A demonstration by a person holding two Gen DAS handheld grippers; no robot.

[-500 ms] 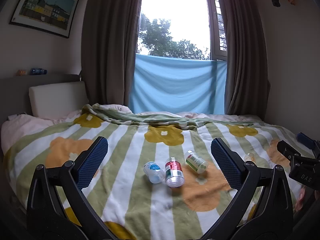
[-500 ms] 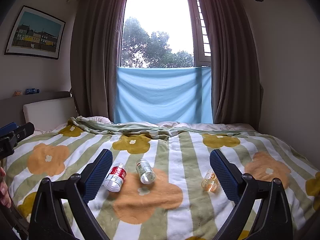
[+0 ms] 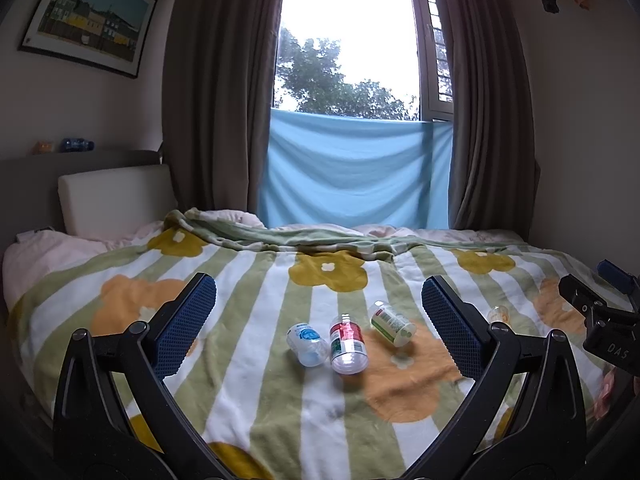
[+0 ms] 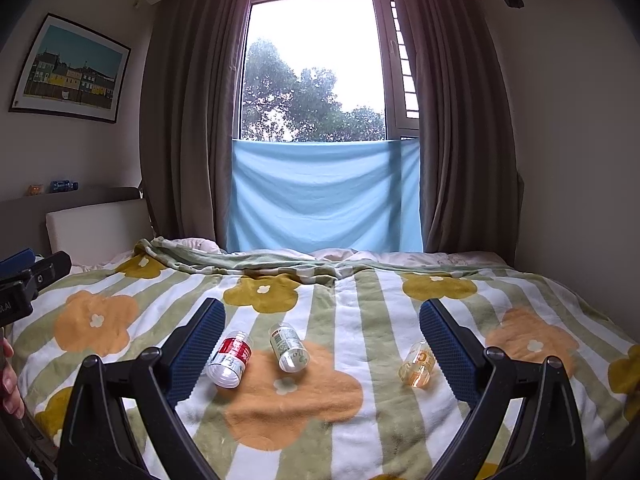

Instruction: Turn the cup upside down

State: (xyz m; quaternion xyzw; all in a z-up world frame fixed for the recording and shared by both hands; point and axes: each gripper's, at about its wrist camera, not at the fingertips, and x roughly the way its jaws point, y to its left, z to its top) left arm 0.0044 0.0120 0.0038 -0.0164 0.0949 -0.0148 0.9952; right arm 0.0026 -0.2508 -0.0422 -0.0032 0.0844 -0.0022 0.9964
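Several small clear plastic cups lie on their sides on the flowered blanket. In the left wrist view a blue-label cup (image 3: 307,344), a red-label cup (image 3: 347,343) and a green-label cup (image 3: 392,322) lie between my fingers, and an orange cup (image 3: 499,314) peeks past the right finger. In the right wrist view the red-label cup (image 4: 231,359), the green-label cup (image 4: 288,347) and the orange cup (image 4: 418,363) show. My left gripper (image 3: 318,320) is open and empty, short of the cups. My right gripper (image 4: 322,340) is open and empty too.
The bed's striped blanket (image 3: 248,384) fills the foreground, with a folded edge at the back. A headboard cushion (image 3: 112,200) stands at left, curtains and a blue cloth (image 3: 352,172) behind. The other gripper shows at the right edge (image 3: 604,320) and at the left edge (image 4: 24,284).
Both views have shifted only slightly. The cups lie where they were and both grippers stay open.
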